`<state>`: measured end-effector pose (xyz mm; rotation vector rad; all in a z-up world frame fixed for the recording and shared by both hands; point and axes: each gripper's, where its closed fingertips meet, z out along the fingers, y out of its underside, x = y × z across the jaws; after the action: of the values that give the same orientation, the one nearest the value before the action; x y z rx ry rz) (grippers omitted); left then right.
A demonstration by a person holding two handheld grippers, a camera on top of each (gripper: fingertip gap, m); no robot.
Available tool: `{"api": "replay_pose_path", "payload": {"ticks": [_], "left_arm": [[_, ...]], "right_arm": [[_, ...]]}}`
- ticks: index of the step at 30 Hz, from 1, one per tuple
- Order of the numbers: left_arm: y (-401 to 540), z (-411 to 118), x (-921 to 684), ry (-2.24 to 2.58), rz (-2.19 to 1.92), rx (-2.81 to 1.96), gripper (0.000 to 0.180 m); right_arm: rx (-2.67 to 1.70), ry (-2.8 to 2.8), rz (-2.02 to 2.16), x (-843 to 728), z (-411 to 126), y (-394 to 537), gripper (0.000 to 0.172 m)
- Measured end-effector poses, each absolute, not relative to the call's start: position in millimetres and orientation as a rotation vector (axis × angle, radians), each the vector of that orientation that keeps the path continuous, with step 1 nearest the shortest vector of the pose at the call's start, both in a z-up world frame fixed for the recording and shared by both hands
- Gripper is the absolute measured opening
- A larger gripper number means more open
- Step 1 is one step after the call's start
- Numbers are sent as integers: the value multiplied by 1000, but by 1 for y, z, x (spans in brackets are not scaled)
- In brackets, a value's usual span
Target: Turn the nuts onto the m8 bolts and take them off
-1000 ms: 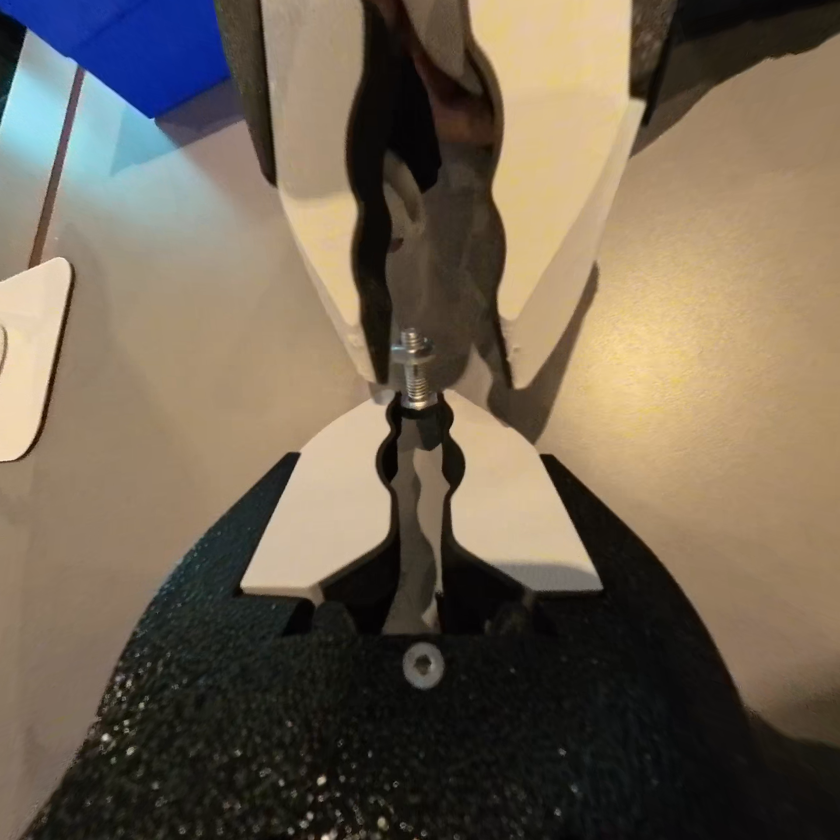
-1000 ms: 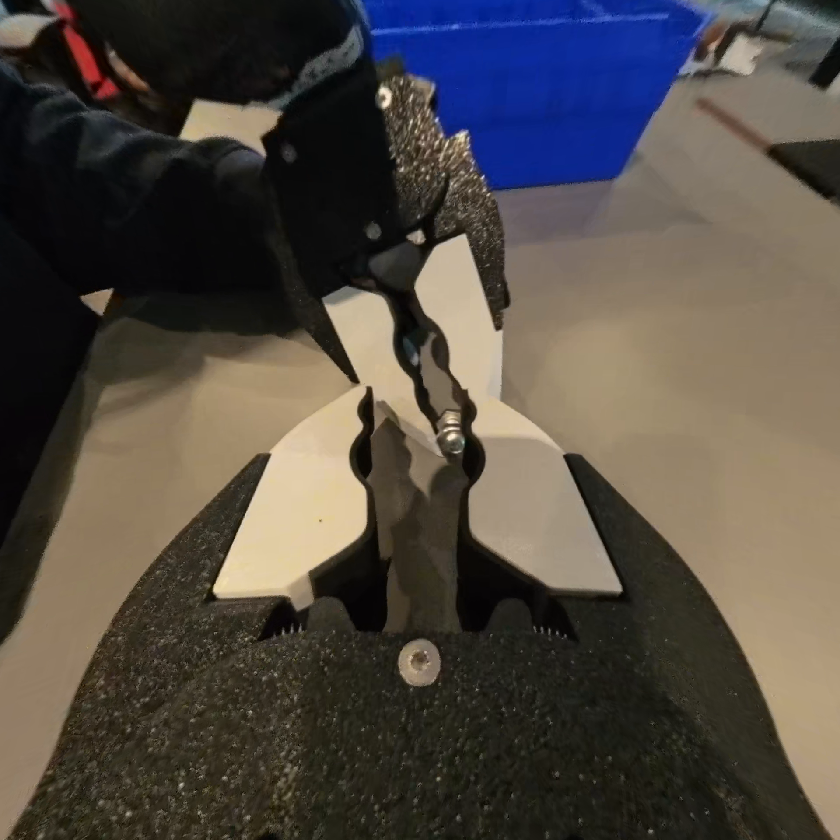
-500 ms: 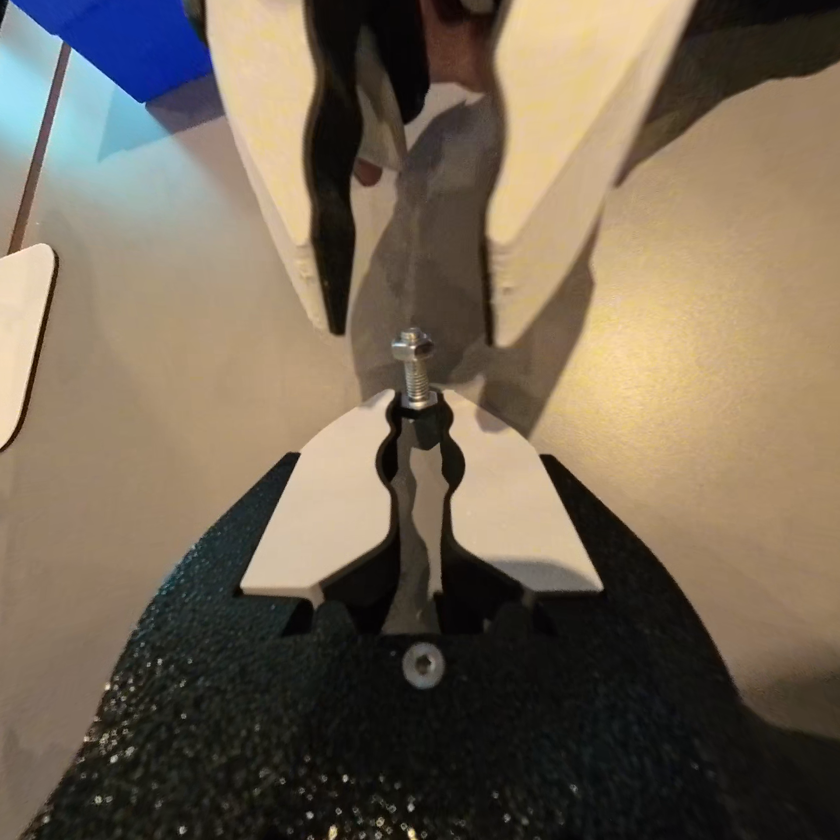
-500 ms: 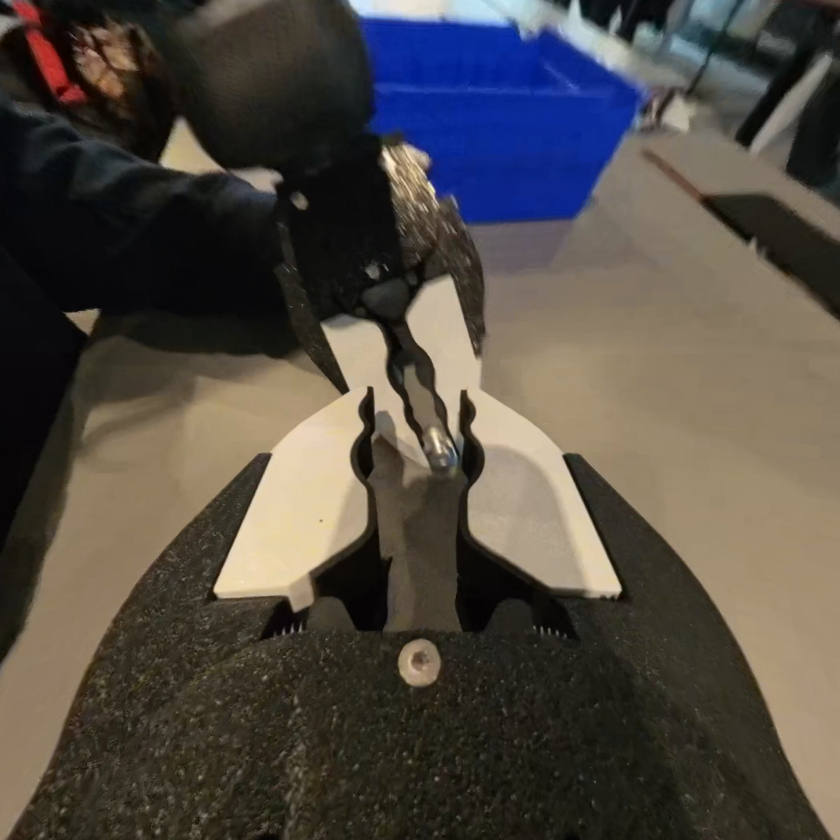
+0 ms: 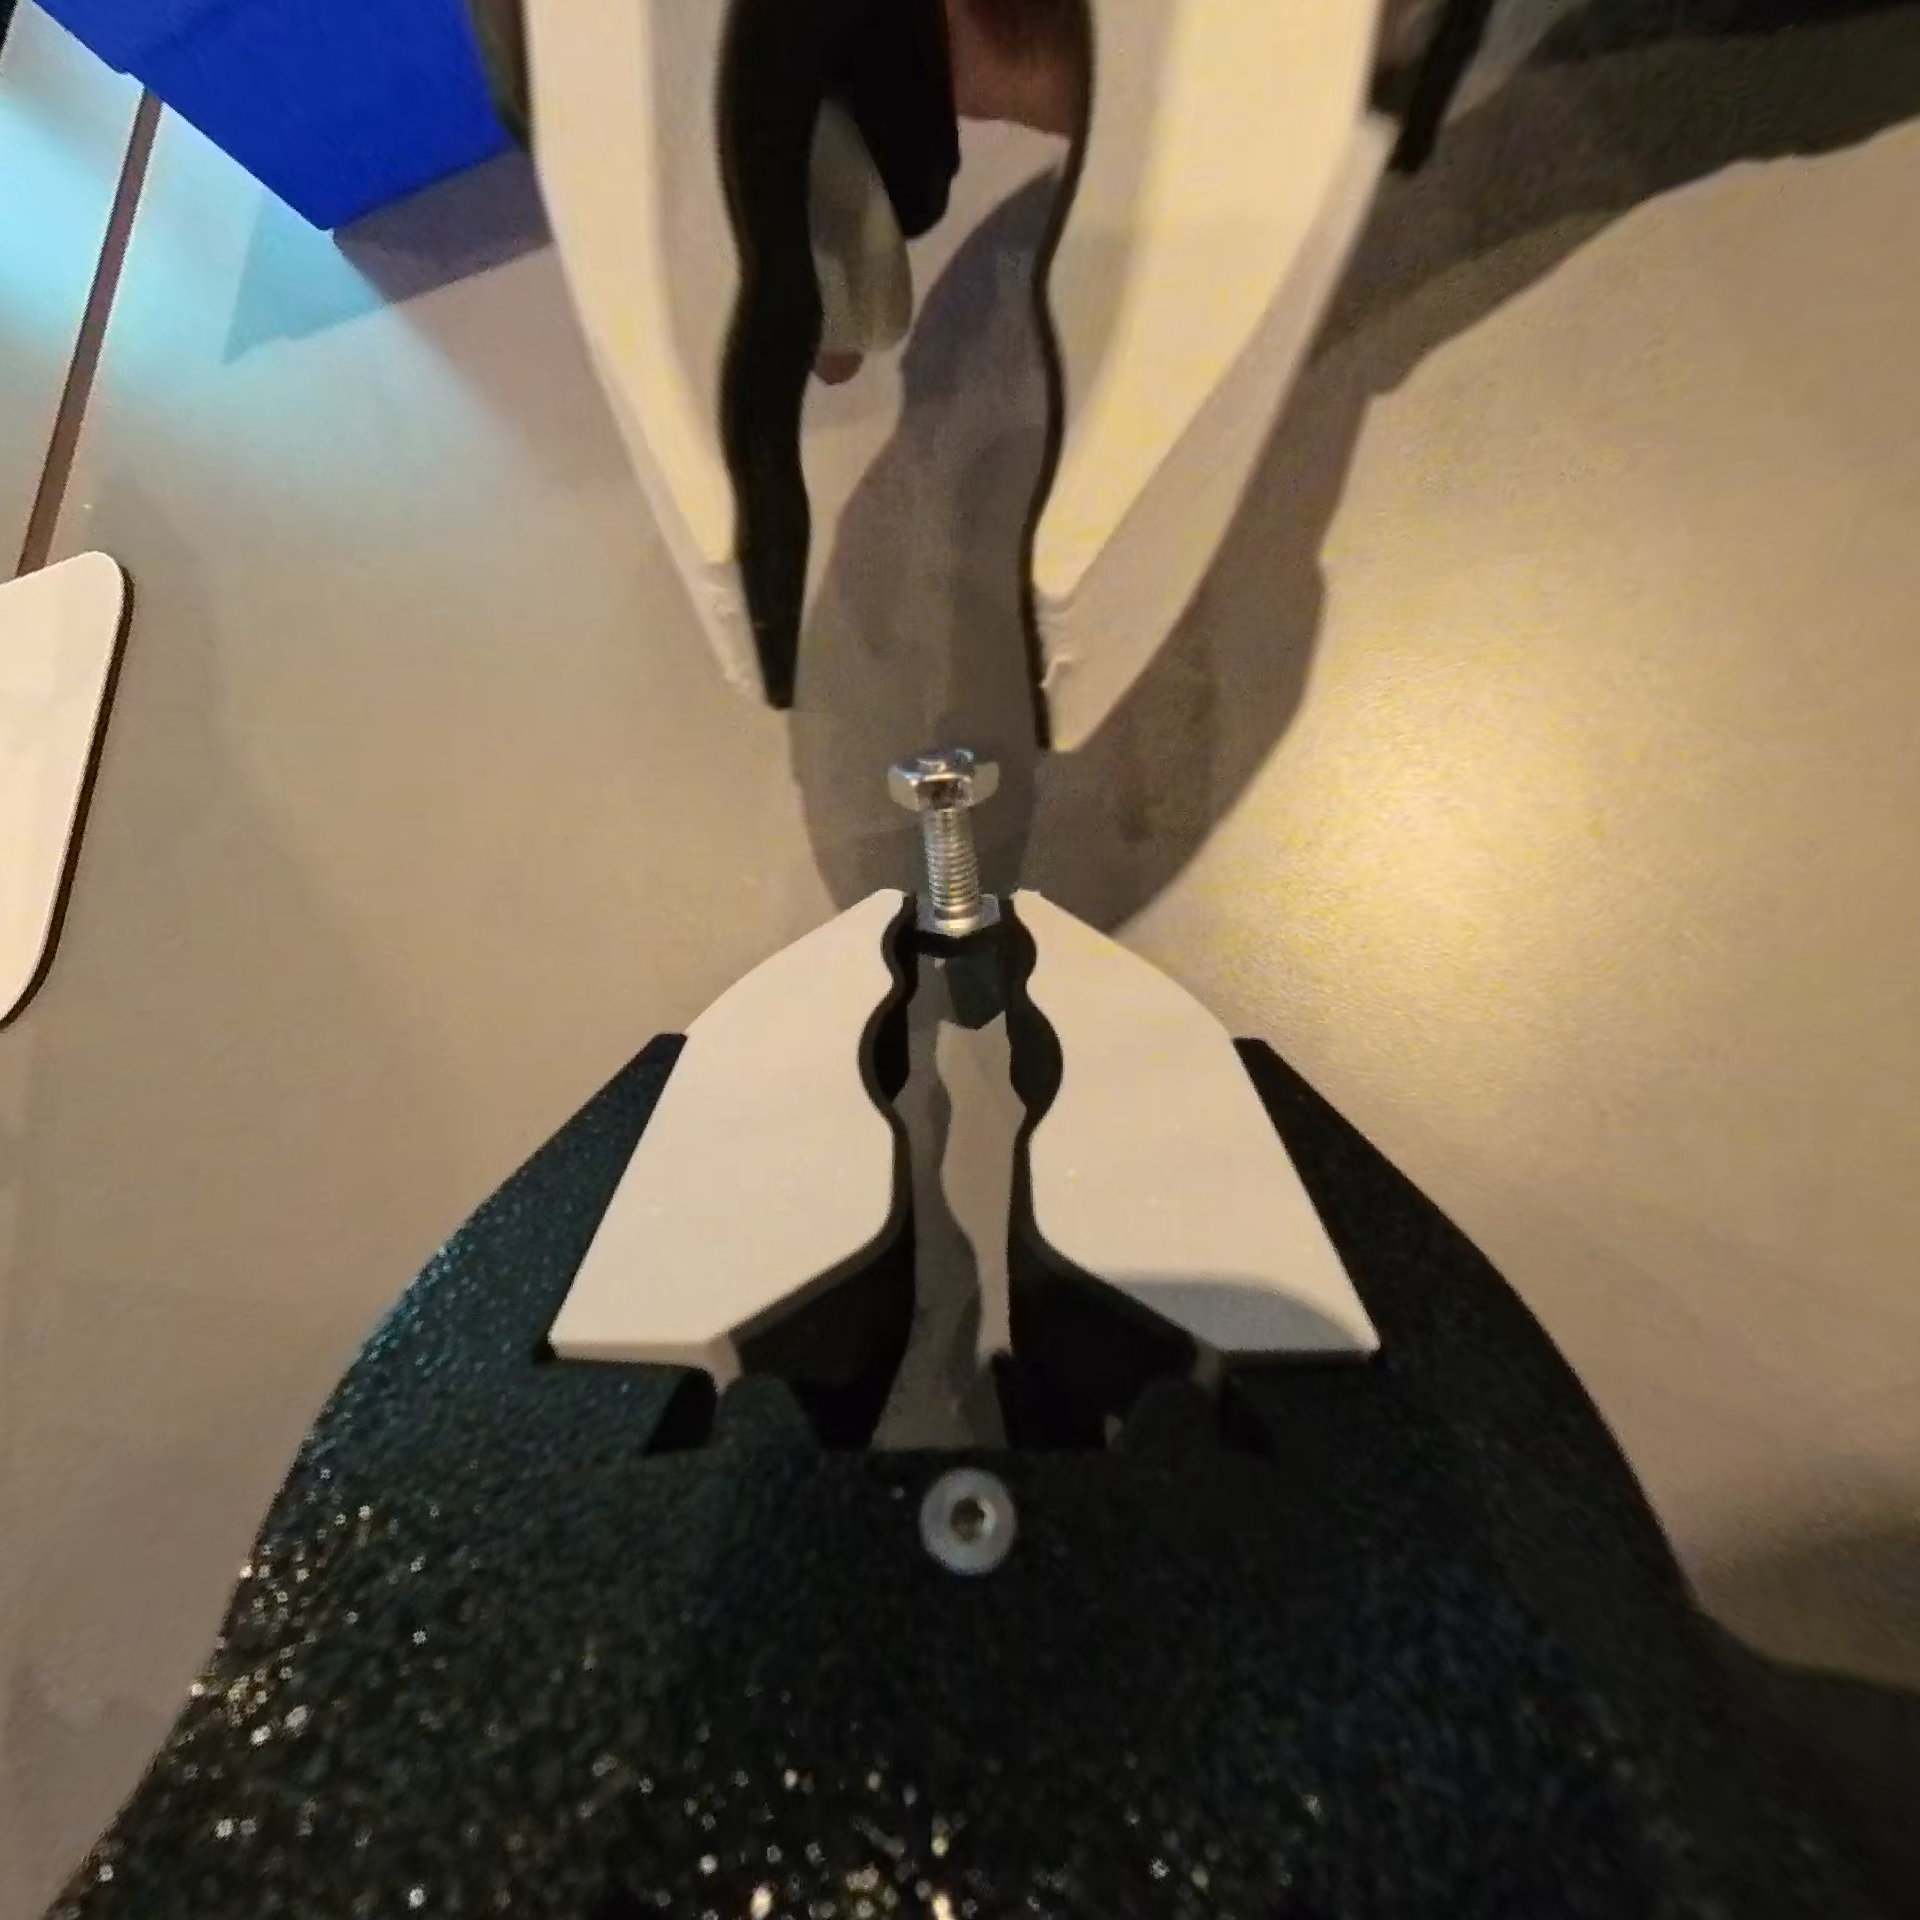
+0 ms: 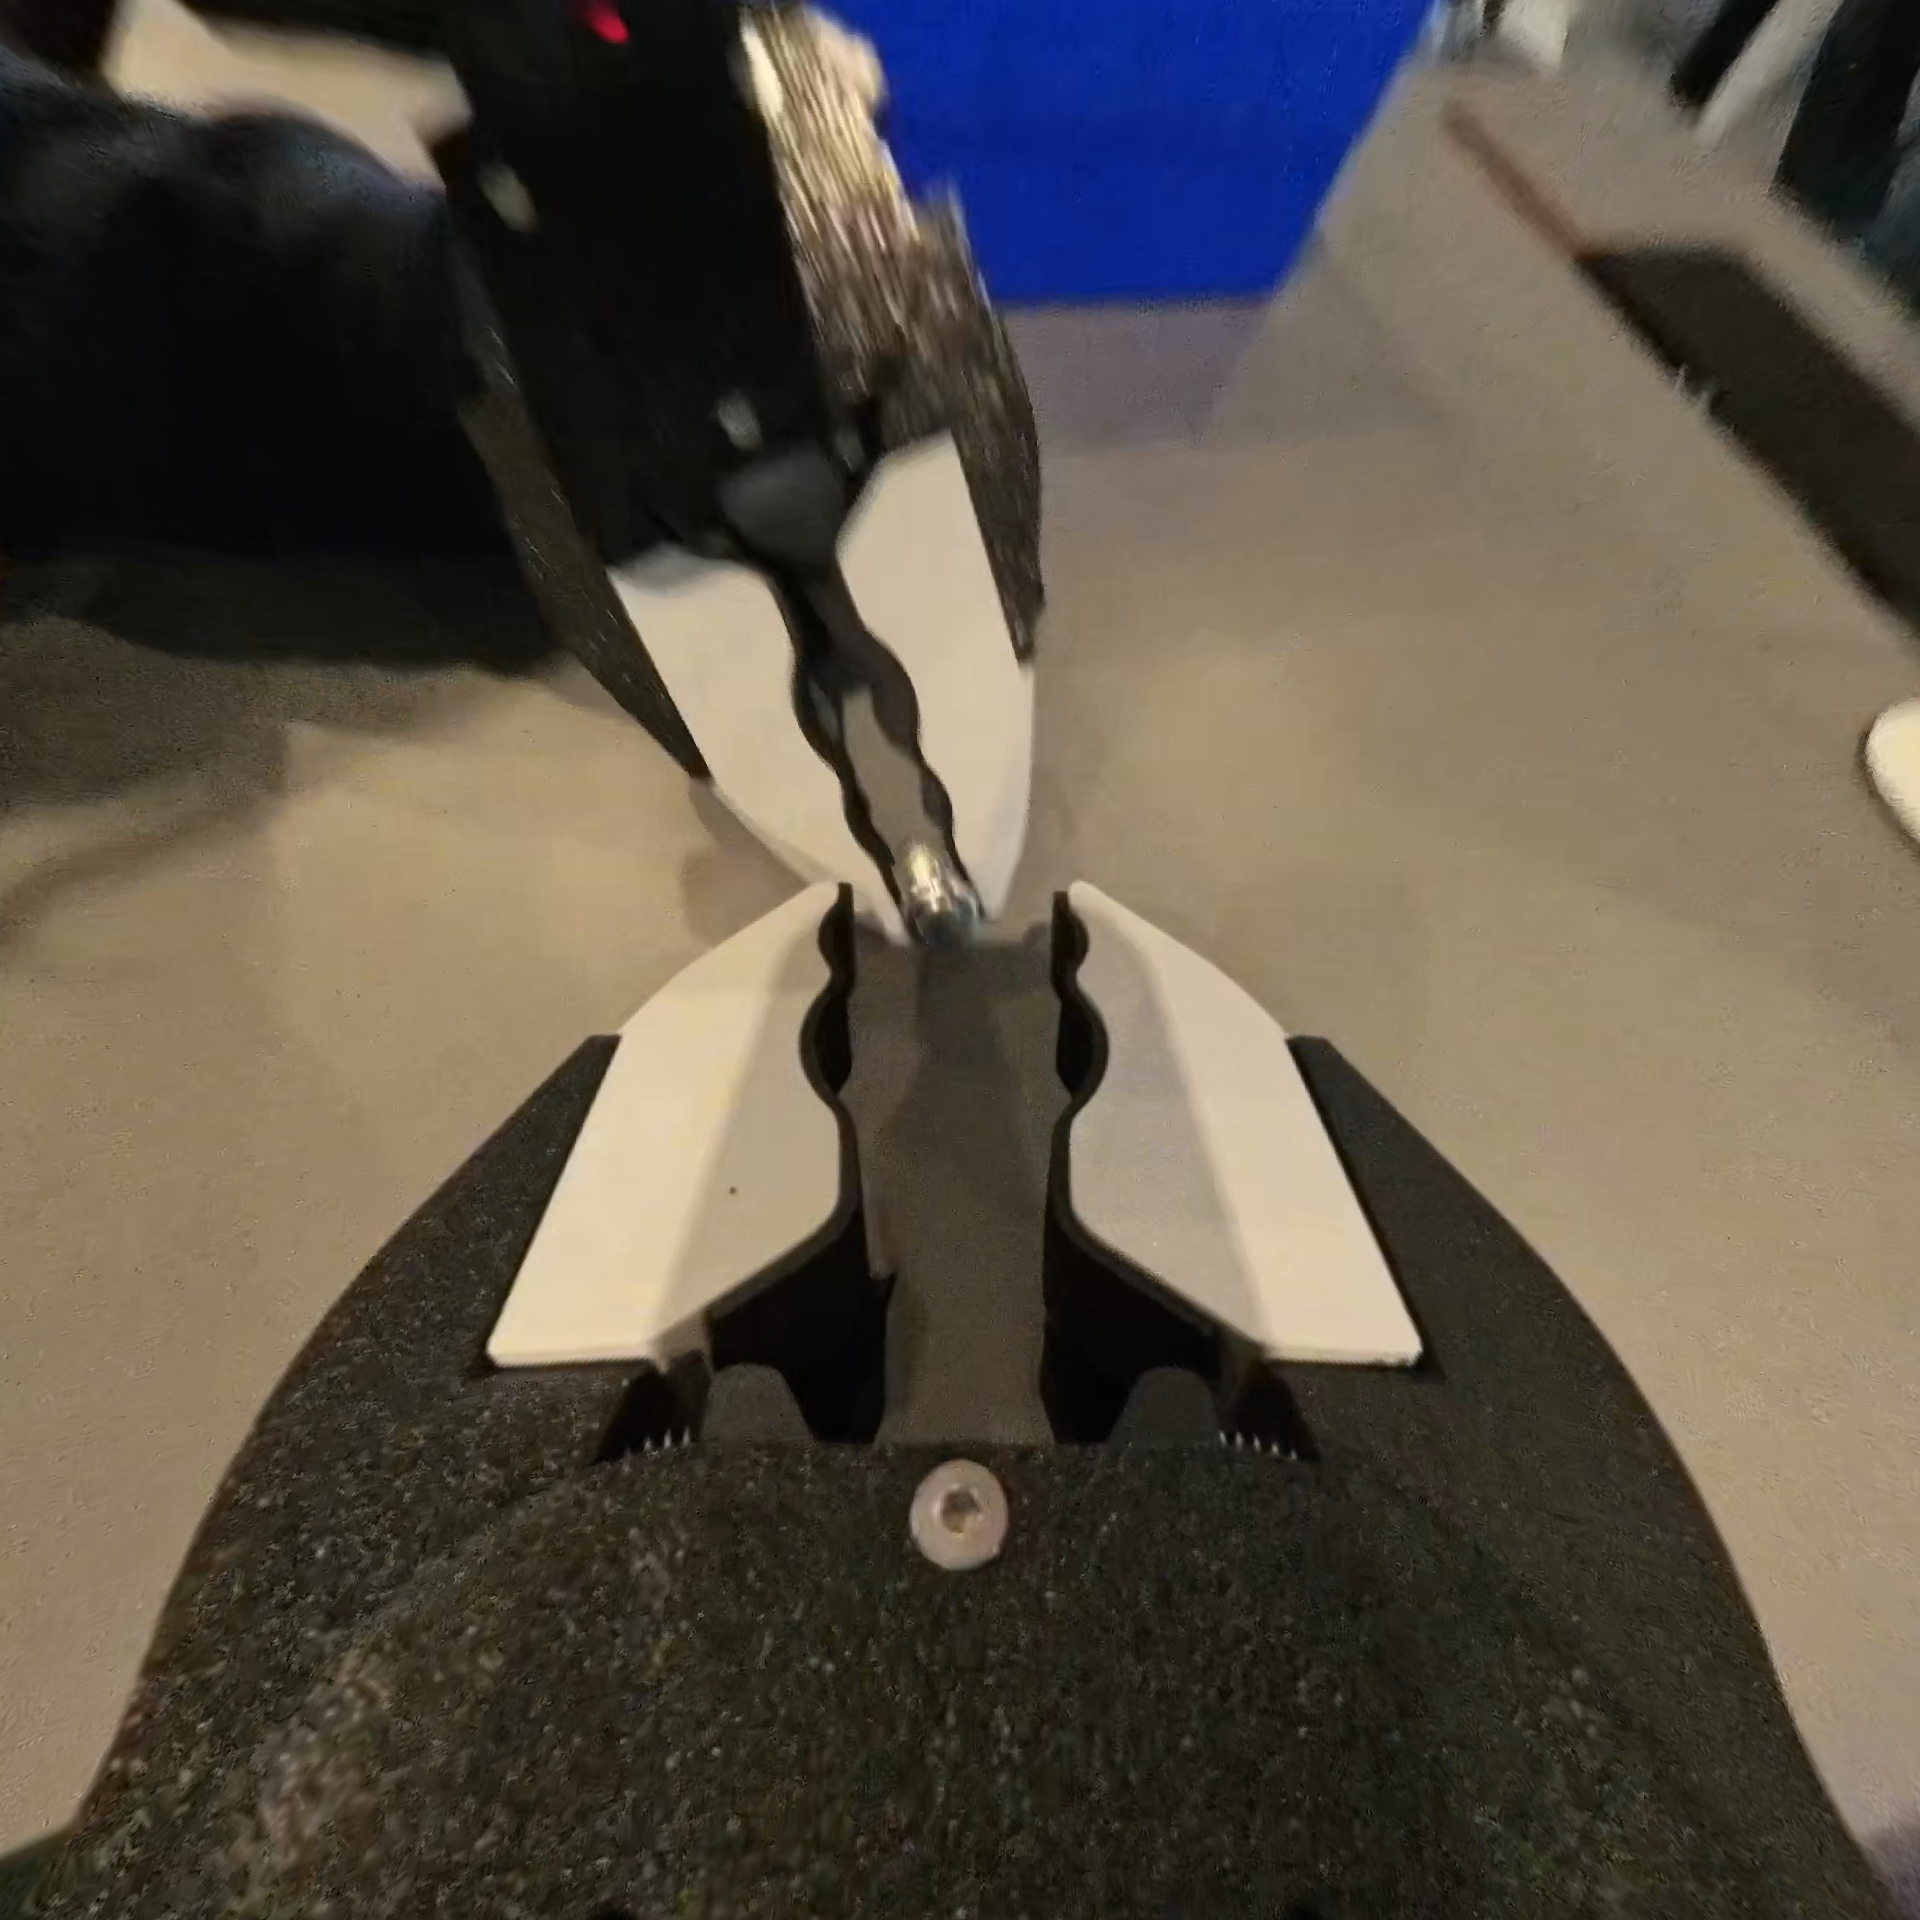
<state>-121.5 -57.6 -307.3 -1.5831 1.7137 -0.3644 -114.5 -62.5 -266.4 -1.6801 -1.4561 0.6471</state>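
Left tool (image 5: 956,914): clenched on bolt (image 5: 948,868) head, shank outward | nut (image 5: 940,781): seated at thread tip | right tool (image 6: 951,904): released, empty, just beyond nut | remaining: unscrewing nut, judged.

A plain, pale grey-beige worktop (image 6: 1455,831) fills both wrist views in what looks like a workshop or lab bench set up for assembly practice. A large blue plastic bin (image 6: 1122,156) stands at the far edge of the worktop, a white rounded-corner board (image 5: 52,769) lies at its left edge, and a dark flat mat (image 6: 1756,343) sits toward the far right corner. The kind of building cannot be told.
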Motion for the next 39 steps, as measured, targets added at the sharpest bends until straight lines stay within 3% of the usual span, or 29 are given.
{"api": "replay_pose_path", "payload": {"ticks": [5, 6, 10, 16, 20, 24, 27, 31, 34, 39], "left_arm": [[-58, -307, -121, 1713, -371, -1586, 14], [-58, -307, -121, 1714, -370, -1585, 14], [-58, -307, -122, 1710, -375, -1589, 14], [-58, -307, -121, 1707, -381, -1592, 14], [-58, -307, -121, 1706, -387, -1594, 14], [-58, -307, -122, 1703, -391, -1597, 14], [-58, -308, -122, 1700, -395, -1600, 14], [-58, -308, -122, 1699, -400, -1603, 14], [-58, -308, -122, 1699, -398, -1602, 14], [-58, -307, -122, 1698, -401, -1601, 14]], "right_arm": [[-1779, -1537, 709, -121, -288, -72, 37], [-1701, -1544, 721, -129, -279, -76, 42], [-1362, -1510, 734, -145, -237, -92, 30], [-1751, -1449, 682, -111, -276, -61, 35], [-1698, -1520, 743, -129, -275, -75, 39], [-1401, -1473, 709, -142, -236, -85, 23], [-1640, -1421, 666, -123, -258, -63, 29], [-1818, -1417, 716, -114, -280, -60, 24], [-1829, -1404, 749, -119, -279, -62, 14], [-1681, -1500, 608, -118, -278, -61, 15]]}}
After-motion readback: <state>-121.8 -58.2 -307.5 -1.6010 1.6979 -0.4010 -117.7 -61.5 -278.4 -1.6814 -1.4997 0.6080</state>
